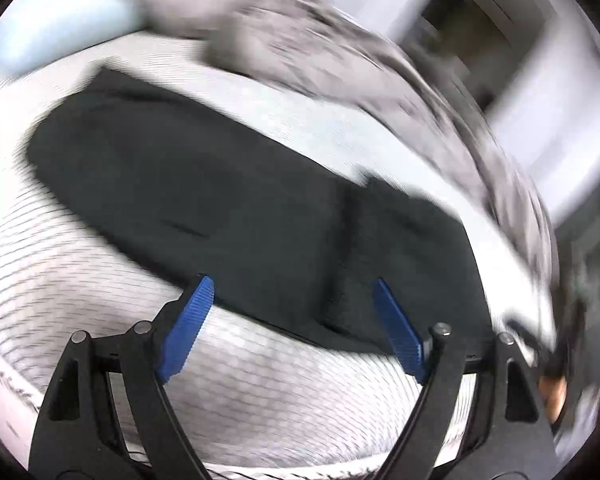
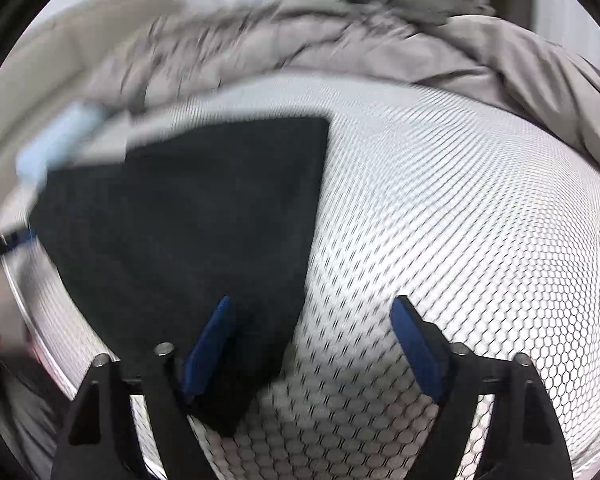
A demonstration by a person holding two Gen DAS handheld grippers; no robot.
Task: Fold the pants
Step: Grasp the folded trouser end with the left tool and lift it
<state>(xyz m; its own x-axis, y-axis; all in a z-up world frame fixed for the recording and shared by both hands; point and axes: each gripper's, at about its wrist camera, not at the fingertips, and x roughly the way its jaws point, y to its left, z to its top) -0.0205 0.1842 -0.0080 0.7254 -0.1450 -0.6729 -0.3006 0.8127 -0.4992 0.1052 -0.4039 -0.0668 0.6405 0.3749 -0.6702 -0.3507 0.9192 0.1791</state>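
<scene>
Dark pants [image 1: 220, 196] lie folded lengthwise as a long strip on a white bed cover with a honeycomb pattern [image 1: 260, 392]. In the left wrist view my left gripper [image 1: 294, 284] hangs open over the strip's near edge, nothing between its blue pads [image 1: 188, 328]. The right wrist view shows the pants [image 2: 188, 224] as a dark slab with a squared far corner. My right gripper [image 2: 312, 304] stands open at the near right edge of the cloth. Its left pad [image 2: 208, 348] is over the fabric and its right pad [image 2: 416, 348] over the bare cover. Both views are blurred.
A crumpled grey duvet [image 2: 440, 40] is heaped along the far side of the bed. A light blue cloth [image 2: 56, 144] lies at the far left beside the pants. The honeycomb cover [image 2: 460, 220] stretches to the right of the pants.
</scene>
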